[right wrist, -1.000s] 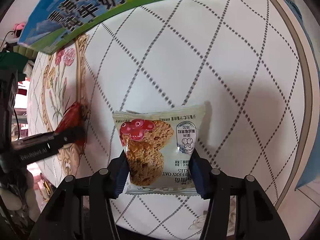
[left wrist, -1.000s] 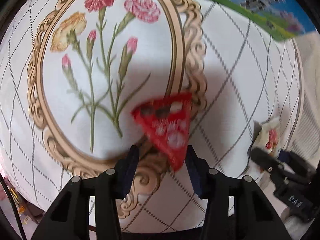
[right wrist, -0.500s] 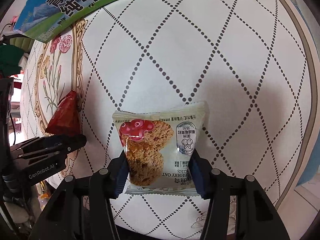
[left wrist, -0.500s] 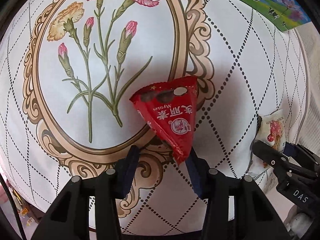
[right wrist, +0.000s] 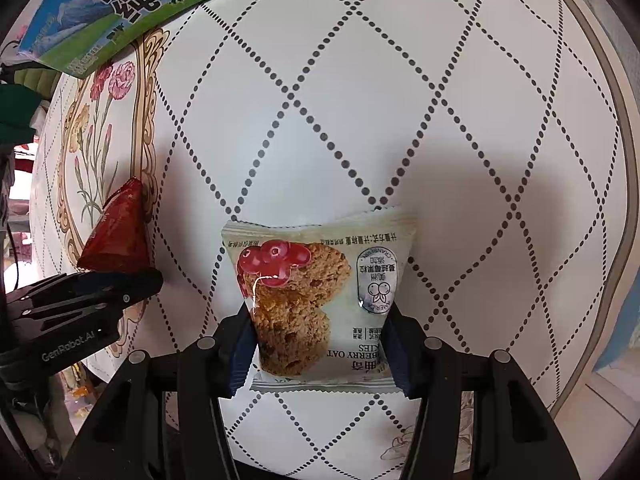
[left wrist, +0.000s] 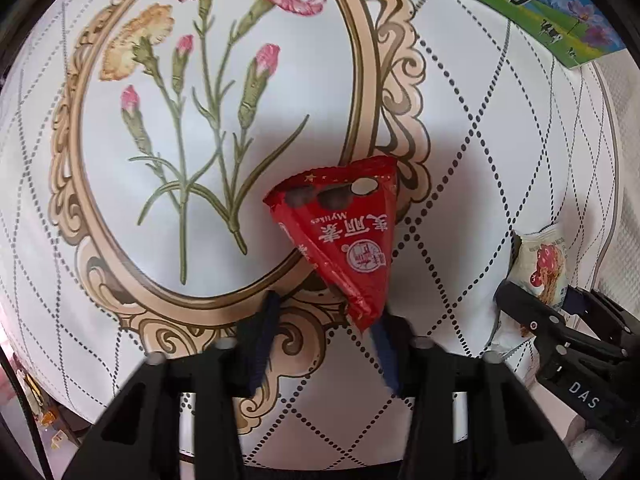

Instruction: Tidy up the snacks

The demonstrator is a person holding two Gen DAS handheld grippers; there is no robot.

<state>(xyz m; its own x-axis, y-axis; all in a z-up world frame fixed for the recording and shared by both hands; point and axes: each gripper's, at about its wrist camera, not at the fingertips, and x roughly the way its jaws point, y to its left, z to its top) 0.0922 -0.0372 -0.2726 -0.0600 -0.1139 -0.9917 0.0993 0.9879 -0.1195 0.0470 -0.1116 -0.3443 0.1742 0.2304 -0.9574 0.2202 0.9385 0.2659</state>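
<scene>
A red triangular snack packet (left wrist: 344, 236) lies on the flowered tablecloth (left wrist: 480, 184). Its tip touches the right finger of my left gripper (left wrist: 320, 336), whose jaws stand wide apart, open. The packet also shows at the left of the right wrist view (right wrist: 118, 236). A pale cranberry oat cookie packet (right wrist: 320, 296) sits between the fingers of my right gripper (right wrist: 318, 344), which touch both its sides. This packet shows at the right edge of the left wrist view (left wrist: 544, 268).
A blue and green milk carton (right wrist: 132, 4) lies at the far side of the table, also seen in the left wrist view (left wrist: 552, 12). The round table's rim (right wrist: 624, 184) curves along the right.
The left gripper has drawn back from the red packet and its fingers have spread a little. The right gripper keeps the cookie packet and has moved slightly nearer the table.
</scene>
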